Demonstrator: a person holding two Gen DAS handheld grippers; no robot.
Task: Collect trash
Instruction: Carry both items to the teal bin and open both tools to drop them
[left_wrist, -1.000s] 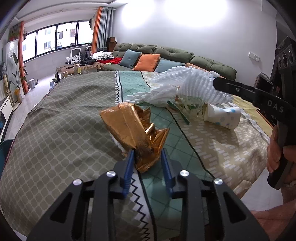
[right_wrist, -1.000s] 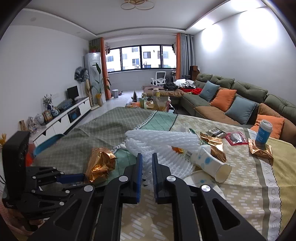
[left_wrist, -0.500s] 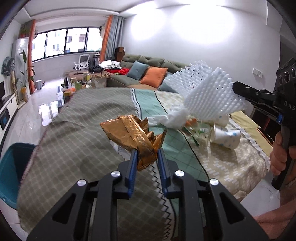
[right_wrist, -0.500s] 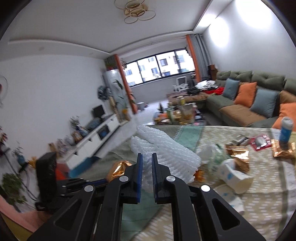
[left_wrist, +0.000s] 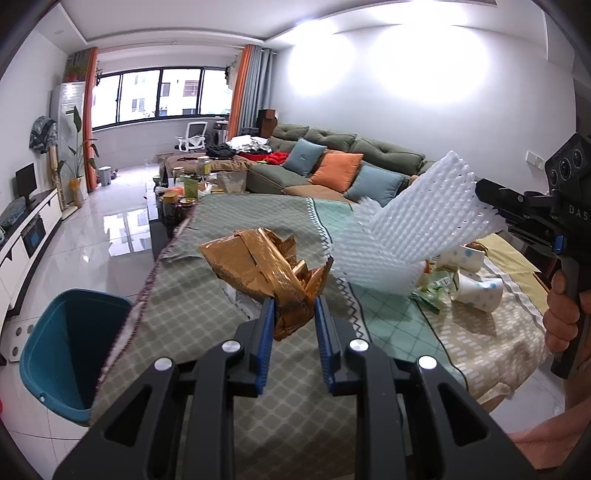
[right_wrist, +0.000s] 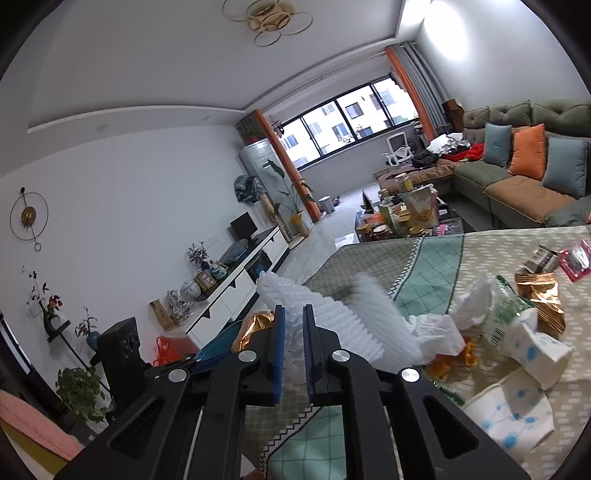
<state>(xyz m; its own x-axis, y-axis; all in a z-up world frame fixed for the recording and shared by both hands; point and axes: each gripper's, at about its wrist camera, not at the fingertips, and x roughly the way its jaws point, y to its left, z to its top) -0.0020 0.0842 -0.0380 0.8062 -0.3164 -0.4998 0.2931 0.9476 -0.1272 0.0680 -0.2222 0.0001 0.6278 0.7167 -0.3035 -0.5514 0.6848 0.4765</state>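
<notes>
Left wrist view: left gripper (left_wrist: 293, 317) clamps gold foil (left_wrist: 264, 264) above the table (left_wrist: 184, 314); right gripper (right_wrist: 293, 325) pinches white foam net (right_wrist: 332, 314), bin (left_wrist: 70, 350) lower left.

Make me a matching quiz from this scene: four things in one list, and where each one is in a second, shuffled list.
1. gold foil wrapper
2. white foam netting
3. teal bin
4. dotted paper cups

A. lying on the tablecloth
B. clamped in the left gripper
C. on the floor beside the table
D. clamped in the right gripper

Pairs: 1-B, 2-D, 3-C, 4-A
</notes>
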